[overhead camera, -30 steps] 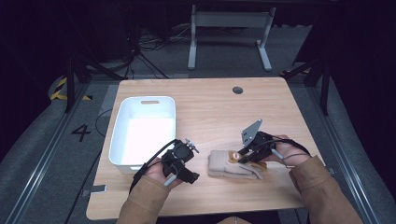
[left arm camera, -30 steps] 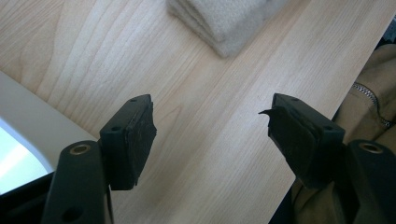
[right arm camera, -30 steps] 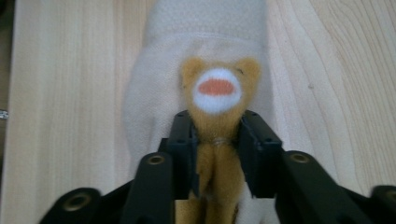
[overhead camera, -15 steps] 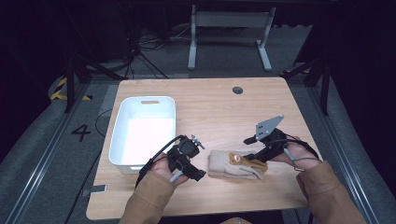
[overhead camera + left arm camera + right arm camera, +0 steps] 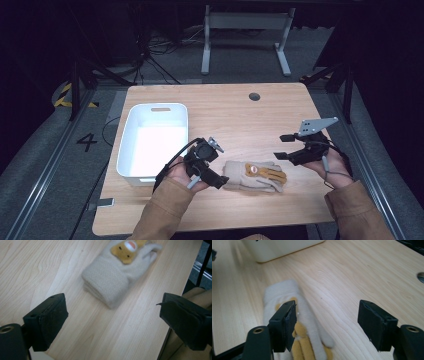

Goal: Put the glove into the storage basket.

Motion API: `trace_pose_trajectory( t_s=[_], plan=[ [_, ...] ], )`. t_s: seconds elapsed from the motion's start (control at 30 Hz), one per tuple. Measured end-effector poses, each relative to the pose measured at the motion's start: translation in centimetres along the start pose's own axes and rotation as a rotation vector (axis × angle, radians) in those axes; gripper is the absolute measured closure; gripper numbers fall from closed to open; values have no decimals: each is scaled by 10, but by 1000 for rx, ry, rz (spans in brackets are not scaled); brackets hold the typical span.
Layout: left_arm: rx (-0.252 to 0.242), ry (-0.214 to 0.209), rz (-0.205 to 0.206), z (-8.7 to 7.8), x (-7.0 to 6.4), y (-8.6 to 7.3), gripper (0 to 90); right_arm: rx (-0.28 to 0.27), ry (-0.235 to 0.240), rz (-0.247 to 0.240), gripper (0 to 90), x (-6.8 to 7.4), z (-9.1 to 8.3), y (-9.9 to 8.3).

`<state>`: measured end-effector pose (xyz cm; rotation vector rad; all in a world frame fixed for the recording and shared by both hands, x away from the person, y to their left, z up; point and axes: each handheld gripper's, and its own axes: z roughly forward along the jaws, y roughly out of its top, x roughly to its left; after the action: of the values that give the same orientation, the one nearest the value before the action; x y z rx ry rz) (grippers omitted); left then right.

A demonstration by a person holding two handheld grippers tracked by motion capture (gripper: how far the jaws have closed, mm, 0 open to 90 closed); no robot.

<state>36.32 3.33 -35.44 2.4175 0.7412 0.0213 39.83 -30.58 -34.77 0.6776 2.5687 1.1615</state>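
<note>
right tongs (image 5: 284,146) withdrew; glove (image 5: 254,175) free.

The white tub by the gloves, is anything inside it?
No, the high view shows the white tub with a bare bottom; the gloves lie beside it on the table.

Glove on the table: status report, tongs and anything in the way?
Left tongs open, at the cuff end. Right tongs open, off the fingertip end. Glove flat on the table, ungripped. White bin to the left, not in the way.
</note>
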Motion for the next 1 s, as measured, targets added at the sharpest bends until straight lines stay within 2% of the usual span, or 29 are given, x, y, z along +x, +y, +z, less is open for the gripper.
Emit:
trace_pose_trajectory(
  t_s=[0.03, 0.17, 0.2, 0.4, 0.47, 0.5, 0.57, 0.73, 0.77, 1.0],
  plan=[
    [-5, 0, -1, 1, 0, 1, 68, -11, -42, 28, 303, -2, -6, -4],
    [-21, -16, 4, 4, 0, 7, 57, -15, -92, 73, 295, -7, -14, -12],
    [-23, -18, 4, 5, 1, 8, 57, -14, -106, 97, 288, -8, -16, -14],
    [-33, -15, 3, 7, 4, 9, 50, -25, -218, 193, 194, -18, -24, -23],
    [-36, -9, 7, 7, 5, 9, 47, -25, -224, 207, 170, -20, -25, -24],
    [-41, -3, 7, 7, 6, 9, 47, -25, -249, 228, 152, -23, -25, -27],
    [-44, 5, 5, 7, 7, 8, 46, -16, -264, 236, 148, -26, -25, -30],
    [-47, -1, -13, 9, 9, 7, 30, -7, -296, 266, 143, -32, -24, -36],
    [-43, 2, -17, 9, 10, 7, 27, 6, -325, 273, 143, -35, -23, -39],
    [-66, 22, 5, 12, 12, 6, 7, 43, -361, 318, 146, -47, -16, -53]
  ],
)
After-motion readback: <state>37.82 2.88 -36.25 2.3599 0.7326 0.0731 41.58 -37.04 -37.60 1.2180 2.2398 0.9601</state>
